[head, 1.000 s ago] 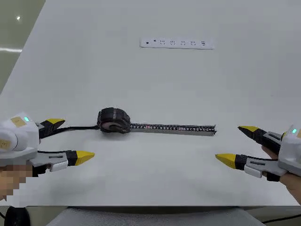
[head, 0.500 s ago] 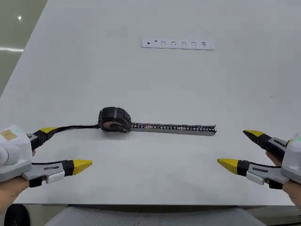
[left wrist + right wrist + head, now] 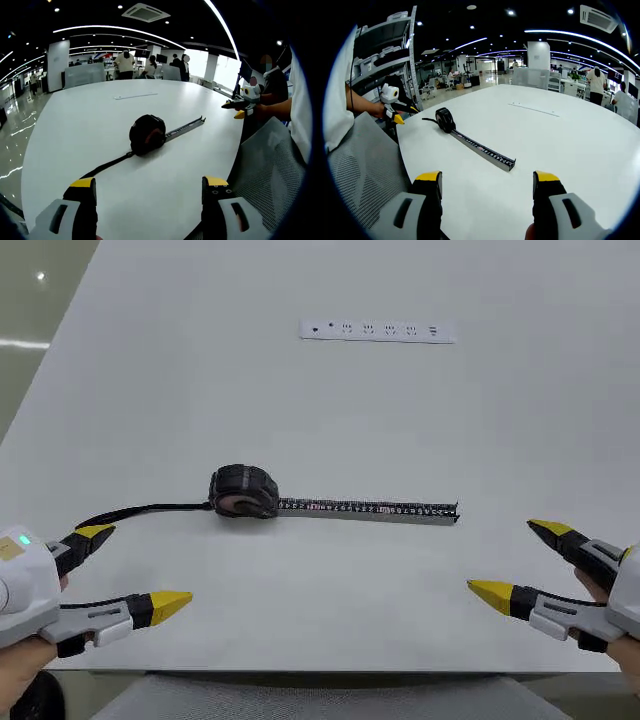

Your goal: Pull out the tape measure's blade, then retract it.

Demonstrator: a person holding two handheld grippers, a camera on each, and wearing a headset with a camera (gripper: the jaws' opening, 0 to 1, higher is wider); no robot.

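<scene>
Black tape measure (image 3: 243, 492), blade (image 3: 368, 510) out; left gripper (image 3: 136, 565), right gripper (image 3: 512, 558) jaws apart.

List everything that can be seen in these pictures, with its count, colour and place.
table: one, white, under everything.
tape measure: one, black case, on the table's middle.
blade: one, dark with markings, pulled out, flat on the table to the case's right.
strap: one, black, runs left from the case.
power strip: one, white, far side of the table.
chair: one, grey mesh, at the near edge.
left gripper: one, white, black jaws with yellow tips, open, near left.
right gripper: one, same colours, open, near right.
</scene>
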